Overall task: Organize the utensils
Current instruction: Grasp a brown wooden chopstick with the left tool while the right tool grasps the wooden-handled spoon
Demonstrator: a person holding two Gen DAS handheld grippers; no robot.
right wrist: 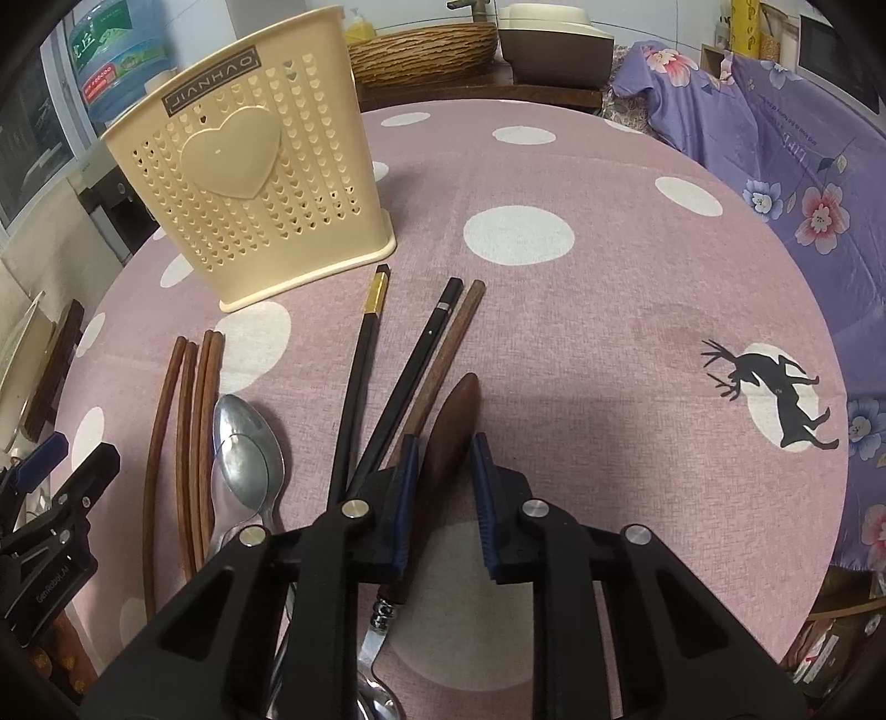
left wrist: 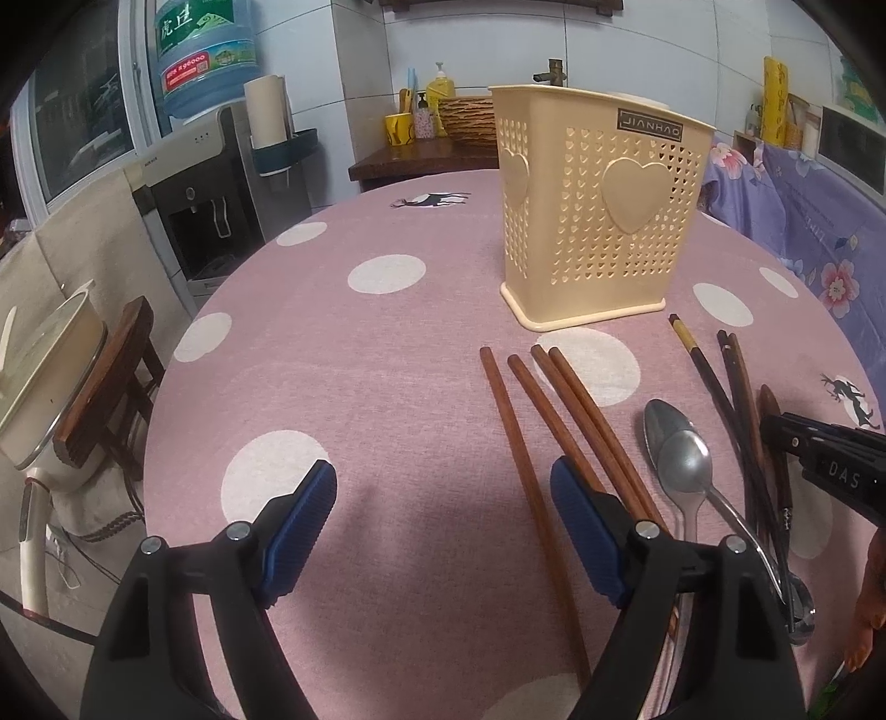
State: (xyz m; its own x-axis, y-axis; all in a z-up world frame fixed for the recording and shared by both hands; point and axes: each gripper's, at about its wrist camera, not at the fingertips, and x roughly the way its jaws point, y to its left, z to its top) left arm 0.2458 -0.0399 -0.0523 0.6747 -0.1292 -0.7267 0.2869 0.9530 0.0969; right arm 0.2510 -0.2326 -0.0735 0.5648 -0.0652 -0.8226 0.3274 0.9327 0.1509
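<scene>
A cream perforated utensil holder stands upright on the pink dotted table. In front of it lie several reddish-brown chopsticks, two steel spoons, dark chopsticks and a wooden-handled utensil. My left gripper is open and empty, just left of the brown chopsticks. My right gripper is open, its fingers either side of the wooden handle, low over the table. It also shows at the right edge of the left wrist view.
The round table's edge curves on the left, with a wooden chair and a water dispenser beyond. A purple floral cloth covers furniture on the right. A woven basket sits behind the table.
</scene>
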